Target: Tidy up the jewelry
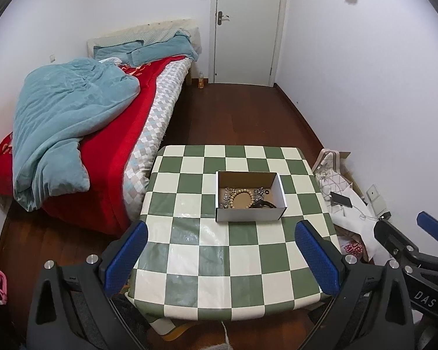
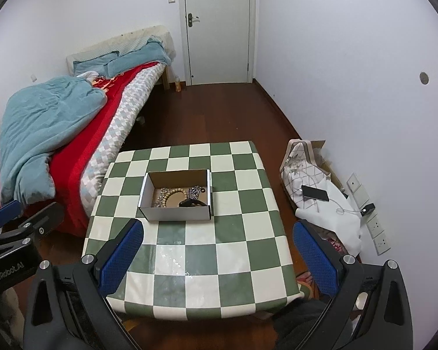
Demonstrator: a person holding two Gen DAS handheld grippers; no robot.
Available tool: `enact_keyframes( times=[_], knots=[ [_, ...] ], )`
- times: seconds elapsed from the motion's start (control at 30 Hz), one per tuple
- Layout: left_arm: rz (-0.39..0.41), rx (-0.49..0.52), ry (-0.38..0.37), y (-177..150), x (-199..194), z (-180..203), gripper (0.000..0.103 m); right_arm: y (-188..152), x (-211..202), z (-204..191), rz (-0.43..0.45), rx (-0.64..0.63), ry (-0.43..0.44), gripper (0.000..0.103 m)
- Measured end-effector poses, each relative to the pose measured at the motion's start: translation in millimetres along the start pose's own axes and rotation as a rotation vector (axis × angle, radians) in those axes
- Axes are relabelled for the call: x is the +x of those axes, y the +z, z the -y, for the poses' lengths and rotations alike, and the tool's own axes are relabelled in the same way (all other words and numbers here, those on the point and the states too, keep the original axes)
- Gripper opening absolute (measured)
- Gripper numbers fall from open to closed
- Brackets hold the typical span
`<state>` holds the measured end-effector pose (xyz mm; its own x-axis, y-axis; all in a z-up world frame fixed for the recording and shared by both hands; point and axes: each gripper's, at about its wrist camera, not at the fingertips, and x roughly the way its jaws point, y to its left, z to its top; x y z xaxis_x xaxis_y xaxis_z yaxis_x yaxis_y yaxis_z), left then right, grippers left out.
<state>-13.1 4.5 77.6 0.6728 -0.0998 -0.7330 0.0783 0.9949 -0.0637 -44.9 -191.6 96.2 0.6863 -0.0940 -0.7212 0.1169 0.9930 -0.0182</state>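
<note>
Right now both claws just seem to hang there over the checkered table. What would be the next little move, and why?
Probably bring one open claw, say the right claw, forward and down toward the white box. Both it and the left claw are open, empty and short of the box, while the bead bracelet and other jewelry lie loosely heaped inside it.

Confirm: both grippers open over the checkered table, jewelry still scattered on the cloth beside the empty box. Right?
Not quite. The jewelry is not on the cloth; it lies inside the box, as the left wrist view shows, bead bracelet included. The rest holds: left gripper and right gripper are both open over the checkered table.
</note>
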Motion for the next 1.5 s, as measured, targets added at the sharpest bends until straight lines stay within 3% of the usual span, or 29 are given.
enact_keyframes(
  times=[0.33,1.1,1.5],
  knots=[
    [-0.003,0.000,0.036,16,4,2,0.103,15,-13,1,0.007,0.004,0.006,0.103],
    [-0.043,-0.006,0.098,46,59,5,0.103,58,74,-9,-0.058,-0.022,-0.040,0.103],
    [-0.063,-0.013,0.096,43,67,-2,0.103,56,83,-10,-0.075,-0.034,-0.062,0.103]
  ],
)
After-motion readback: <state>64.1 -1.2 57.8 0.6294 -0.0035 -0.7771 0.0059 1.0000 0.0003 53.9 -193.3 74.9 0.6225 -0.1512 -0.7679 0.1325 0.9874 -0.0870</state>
